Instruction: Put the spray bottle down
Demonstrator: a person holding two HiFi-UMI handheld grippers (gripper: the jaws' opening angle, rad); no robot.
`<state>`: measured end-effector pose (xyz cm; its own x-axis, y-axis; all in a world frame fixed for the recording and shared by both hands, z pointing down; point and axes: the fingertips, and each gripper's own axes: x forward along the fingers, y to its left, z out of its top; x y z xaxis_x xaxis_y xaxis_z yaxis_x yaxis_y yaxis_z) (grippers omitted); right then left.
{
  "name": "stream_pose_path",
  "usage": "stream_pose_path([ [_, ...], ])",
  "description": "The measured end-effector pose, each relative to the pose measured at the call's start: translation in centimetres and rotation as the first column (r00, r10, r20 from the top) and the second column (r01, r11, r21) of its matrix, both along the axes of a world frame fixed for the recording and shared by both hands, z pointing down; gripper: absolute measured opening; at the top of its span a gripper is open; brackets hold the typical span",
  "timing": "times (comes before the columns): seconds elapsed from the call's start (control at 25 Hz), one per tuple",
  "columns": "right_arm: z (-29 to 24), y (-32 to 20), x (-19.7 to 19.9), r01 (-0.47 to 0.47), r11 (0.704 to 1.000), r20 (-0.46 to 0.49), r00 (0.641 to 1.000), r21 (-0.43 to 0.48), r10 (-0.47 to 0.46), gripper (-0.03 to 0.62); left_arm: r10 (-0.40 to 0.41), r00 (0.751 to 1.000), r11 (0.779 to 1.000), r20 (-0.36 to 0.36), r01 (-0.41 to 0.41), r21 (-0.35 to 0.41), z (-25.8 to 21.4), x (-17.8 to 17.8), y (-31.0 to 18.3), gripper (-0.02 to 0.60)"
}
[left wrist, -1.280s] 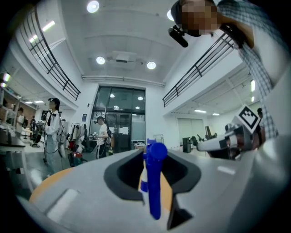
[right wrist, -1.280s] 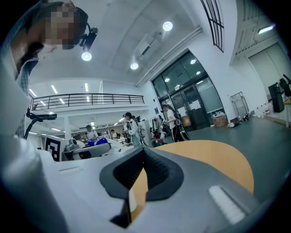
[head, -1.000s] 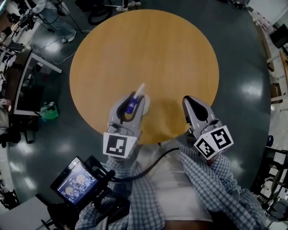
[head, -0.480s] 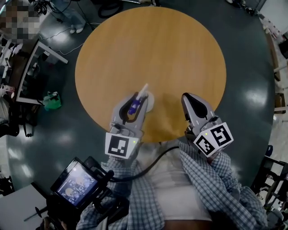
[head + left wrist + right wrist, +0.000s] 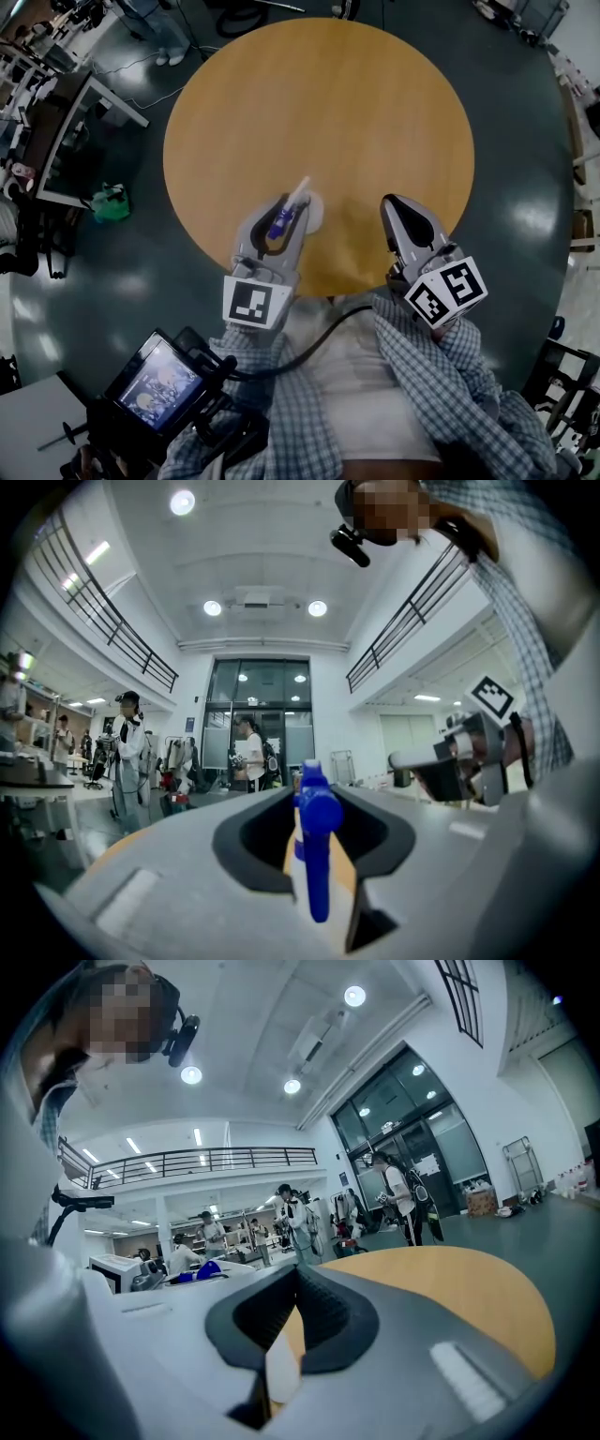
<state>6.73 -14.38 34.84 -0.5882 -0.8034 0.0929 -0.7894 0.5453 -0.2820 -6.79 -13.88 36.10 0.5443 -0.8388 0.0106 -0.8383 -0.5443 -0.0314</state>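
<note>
Spray bottle (image 5: 315, 841), slim white with blue head, is clamped by left gripper (image 5: 290, 207); right gripper (image 5: 393, 207) closed.

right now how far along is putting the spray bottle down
Done: nothing visibly finished. In hand: the left gripper grips the spray bottle over the round table; whether its base touches the wood I can't tell. Left: set it down, release. Right gripper shut, empty.

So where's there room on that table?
The round table is bare across its middle and out to the far rim. Only the near edge is crowded: the left gripper holding the spray bottle, and the right gripper.
</note>
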Motion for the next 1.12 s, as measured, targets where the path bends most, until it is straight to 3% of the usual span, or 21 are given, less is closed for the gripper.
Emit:
stream_pose_path([
  [0.48,0.4,-0.2,-0.4,0.009,1.000,-0.001,1.000,0.001,-0.009,0.006,0.040,0.999,0.999,0.024,-0.039,-0.029,1.1,0.3,0.1,0.181],
  [0.64,0.6,-0.3,-0.3,0.009,1.000,0.003,1.000,0.000,-0.009,0.006,0.051,0.998,0.997,0.036,-0.049,-0.066,2.6,0.6,0.2,0.209],
  [0.92,1.0,-0.7,-0.3,0.011,1.000,0.017,1.000,-0.007,-0.011,0.006,0.030,0.998,0.989,0.061,-0.021,-0.147,7.6,-0.4,0.5,0.201],
  [1.0,1.1,-0.8,-0.4,0.013,1.000,0.020,1.000,-0.007,-0.013,0.006,0.020,0.997,0.986,0.072,-0.008,-0.164,8.6,-0.9,0.7,0.166],
  [1.12,1.3,-0.9,-0.5,0.016,1.000,0.023,1.000,-0.008,-0.016,0.006,-0.004,0.997,0.983,0.076,0.017,-0.182,9.4,-1.8,0.9,0.012],
])
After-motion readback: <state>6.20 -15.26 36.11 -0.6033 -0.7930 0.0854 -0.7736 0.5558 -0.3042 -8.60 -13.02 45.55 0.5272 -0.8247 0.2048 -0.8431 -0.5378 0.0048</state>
